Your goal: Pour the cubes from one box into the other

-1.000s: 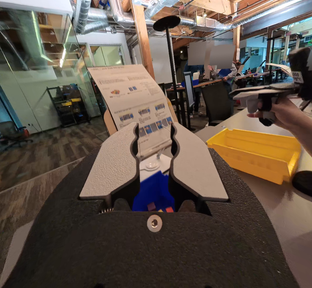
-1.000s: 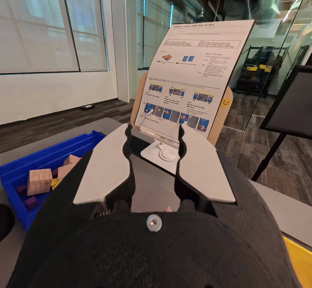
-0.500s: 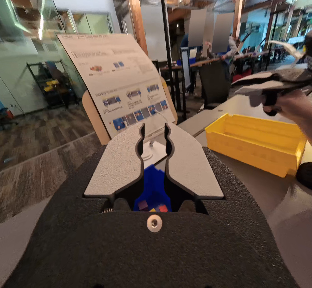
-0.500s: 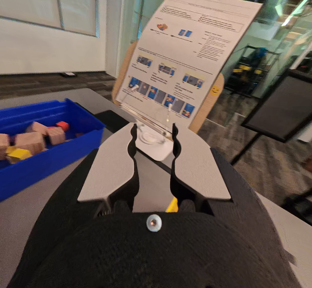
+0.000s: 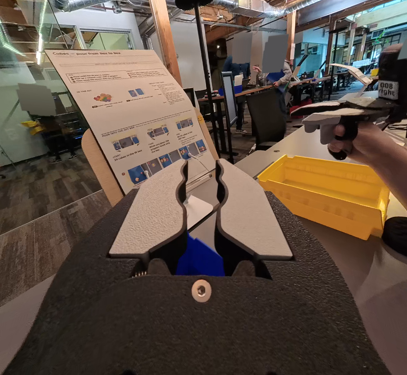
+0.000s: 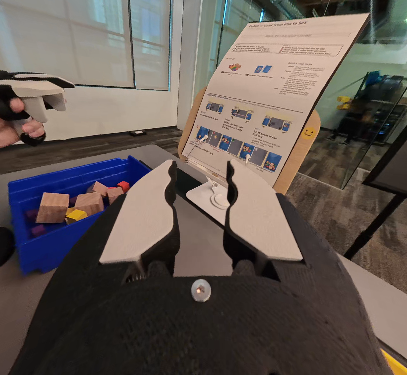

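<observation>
A blue box [image 6: 72,173] stands on the grey table at the left of the right wrist view and holds several cubes: plain wooden cubes [image 6: 52,207], a yellow cube [image 6: 76,214], a red cube [image 6: 123,185] and purple ones. In the left wrist view a corner of the blue box [image 5: 198,258] shows below and between my fingers. An empty yellow box [image 5: 319,214] stands at the right. My left gripper [image 5: 201,164] is open with a narrow gap and holds nothing. My right gripper [image 6: 200,166] is open and empty, and in the air above the yellow box [image 5: 330,111].
An instruction board [image 6: 275,91] on a white foot stands at the table's far edge between the boxes, also in the left wrist view [image 5: 132,111]. A black pole stand [image 5: 202,56] rises behind it. A black round object [image 5: 396,232] lies beside the yellow box. People are at desks far behind.
Both grippers' jaws have narrowed a little. The right wrist view has swung left, so more of the blue box and the left gripper show. Less of the blue box shows between my left fingers.
</observation>
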The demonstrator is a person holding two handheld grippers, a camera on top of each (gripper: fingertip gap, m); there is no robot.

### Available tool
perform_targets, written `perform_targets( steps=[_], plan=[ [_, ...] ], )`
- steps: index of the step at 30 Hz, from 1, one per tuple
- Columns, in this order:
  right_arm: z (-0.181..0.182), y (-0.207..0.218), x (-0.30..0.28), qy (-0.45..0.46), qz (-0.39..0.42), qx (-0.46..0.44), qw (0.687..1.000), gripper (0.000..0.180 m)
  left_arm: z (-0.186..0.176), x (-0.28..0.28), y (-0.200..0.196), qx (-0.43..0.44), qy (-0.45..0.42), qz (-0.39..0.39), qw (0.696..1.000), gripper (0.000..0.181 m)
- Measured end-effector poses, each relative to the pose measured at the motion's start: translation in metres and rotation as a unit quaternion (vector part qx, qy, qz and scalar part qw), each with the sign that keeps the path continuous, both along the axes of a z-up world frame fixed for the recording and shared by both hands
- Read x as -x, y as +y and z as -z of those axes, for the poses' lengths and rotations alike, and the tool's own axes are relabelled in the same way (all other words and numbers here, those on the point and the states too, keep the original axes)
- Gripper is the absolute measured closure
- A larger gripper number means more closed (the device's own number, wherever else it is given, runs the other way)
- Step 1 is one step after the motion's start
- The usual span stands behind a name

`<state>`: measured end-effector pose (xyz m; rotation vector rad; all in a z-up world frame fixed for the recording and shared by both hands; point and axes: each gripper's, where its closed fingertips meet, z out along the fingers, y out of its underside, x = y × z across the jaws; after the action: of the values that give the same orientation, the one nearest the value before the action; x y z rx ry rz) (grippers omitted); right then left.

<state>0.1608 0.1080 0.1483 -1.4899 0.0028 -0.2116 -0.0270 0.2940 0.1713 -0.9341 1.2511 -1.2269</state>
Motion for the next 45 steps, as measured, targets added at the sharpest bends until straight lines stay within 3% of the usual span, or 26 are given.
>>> perform_targets(
  steps=[12,16,20,23,28,31,32,34,38,45],
  plan=[
    [-0.006,-0.005,0.004,-0.001,-0.038,-0.049,0.998,0.131,-0.014,0.007,-0.011,0.026,-0.042,0.048,0.998,0.152],
    [-0.007,0.000,0.019,0.008,-0.059,-0.037,0.998,0.137,-0.014,0.009,-0.008,-0.017,-0.027,-0.008,0.999,0.168],
    [-0.002,0.011,0.040,0.024,-0.092,-0.014,0.995,0.143,-0.010,0.011,-0.011,-0.043,0.010,-0.044,0.998,0.169],
    [-0.003,0.014,0.048,0.010,-0.078,-0.007,0.997,0.145,-0.008,0.014,-0.014,-0.051,0.024,-0.034,0.998,0.180],
    [-0.006,0.015,0.057,-0.029,-0.056,0.000,0.998,0.146,-0.006,0.022,0.001,-0.038,0.035,-0.052,0.997,0.178],
    [-0.005,0.019,0.071,-0.051,-0.081,-0.002,0.995,0.148,-0.012,0.020,-0.009,-0.029,0.009,-0.024,0.999,0.179],
    [-0.001,0.022,0.068,-0.055,-0.063,0.012,0.996,0.150,-0.011,0.017,-0.010,-0.031,0.009,-0.032,0.999,0.179],
    [0.019,0.026,0.039,-0.084,0.049,0.088,0.991,0.149,-0.001,0.006,-0.004,-0.054,0.036,-0.082,0.994,0.178],
    [0.037,0.010,-0.013,-0.163,0.252,0.195,0.934,0.148,0.021,-0.005,0.030,-0.115,0.104,-0.242,0.958,0.174],
    [0.037,0.000,-0.021,-0.184,0.299,0.216,0.911,0.148,0.046,-0.017,0.041,-0.145,0.171,-0.282,0.933,0.174]
  ],
)
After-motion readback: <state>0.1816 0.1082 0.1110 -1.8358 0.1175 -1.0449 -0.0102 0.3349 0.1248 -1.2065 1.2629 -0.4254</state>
